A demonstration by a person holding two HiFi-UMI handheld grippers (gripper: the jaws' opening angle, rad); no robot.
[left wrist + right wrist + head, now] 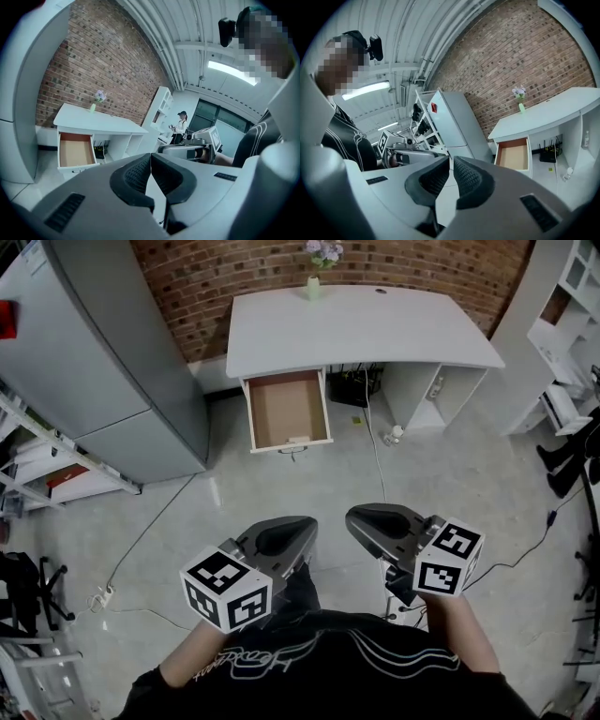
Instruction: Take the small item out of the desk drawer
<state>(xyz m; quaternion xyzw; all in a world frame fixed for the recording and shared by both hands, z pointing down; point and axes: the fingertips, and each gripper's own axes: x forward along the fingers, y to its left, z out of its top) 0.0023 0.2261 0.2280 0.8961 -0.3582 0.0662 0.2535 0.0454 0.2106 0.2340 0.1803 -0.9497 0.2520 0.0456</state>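
Nearest the lens, at the bottom of the head view, the left hand-held gripper (298, 529) and the right hand-held gripper (359, 517) are carried side by side in front of the person's dark shirt (319, 662). They sit low and level, probably because nothing is within reach yet. Each one's own view shows its ribbed pads pressed together with nothing between them. Both are clenched and empty, which suits walking rather than working.

Well ahead across the floor (309, 484), the white surface (375, 329) stands against the brick wall (216, 268), with a small vase of flowers (314, 282) at its back edge. Its drawer (286, 409) is pulled out, so the brown bottom is exposed from above. A small pale item (298, 439) lies just inside the drawer's front wall, above the handle; it is too small to identify.

I judge the task is at its approach stage. One hand-held gripper must come over the drawer and spread its jaws before it can reach down. The item's place against the front wall may crowd one jaw.
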